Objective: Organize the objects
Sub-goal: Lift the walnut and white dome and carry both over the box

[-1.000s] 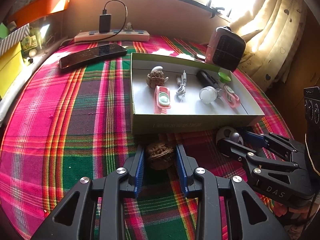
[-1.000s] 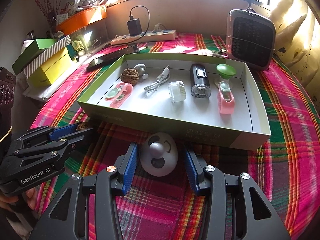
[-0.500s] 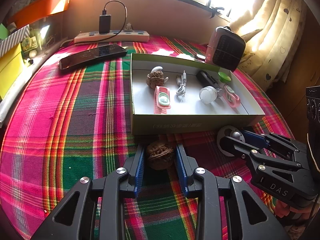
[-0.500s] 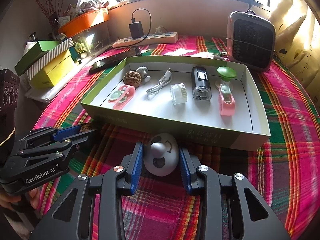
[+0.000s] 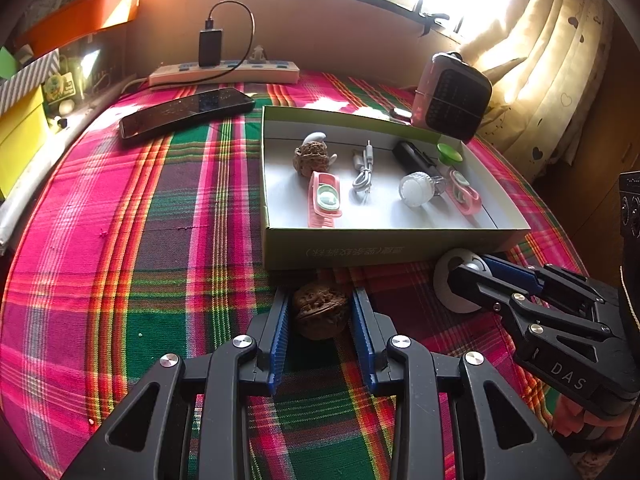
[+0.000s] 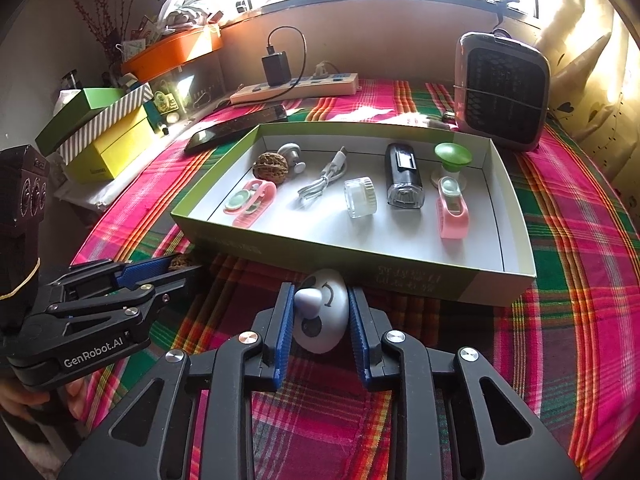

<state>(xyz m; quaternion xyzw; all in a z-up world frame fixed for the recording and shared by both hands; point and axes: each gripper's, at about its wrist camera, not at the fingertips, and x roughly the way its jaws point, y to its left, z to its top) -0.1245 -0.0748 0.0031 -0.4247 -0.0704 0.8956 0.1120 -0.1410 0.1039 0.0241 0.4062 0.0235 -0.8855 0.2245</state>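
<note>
Left gripper sits low on the plaid cloth, blue pads hard against both sides of a walnut that rests on the cloth just in front of the box near wall. Grip looks set, walnut not lifted yet. Right gripper brackets the white oval gadget with a nub and face marks, also on the cloth just before the box; its jaws are closing, pads at or touching the gadget's flanks.

Box already holds a second walnut, a similar white gadget, two pink cases, a cable, a clear jar, a black light, a green cup.

Risks, judged from here:
- Gadget shell is smooth and curved; squeezed near its widest part it could squirt forward or tip as the jaws finish closing.
- Walnut is round and hard, held on a small contact patch; a fast lift may let it roll out.
- Both items sit right against the near wall, so a low lift could clip the rim and shove the box.
- The two grippers are near each other; simultaneous moves toward the box could collide.
- Box floor is crowded at left; a careless drop could knock the walnut or pink case.
</note>
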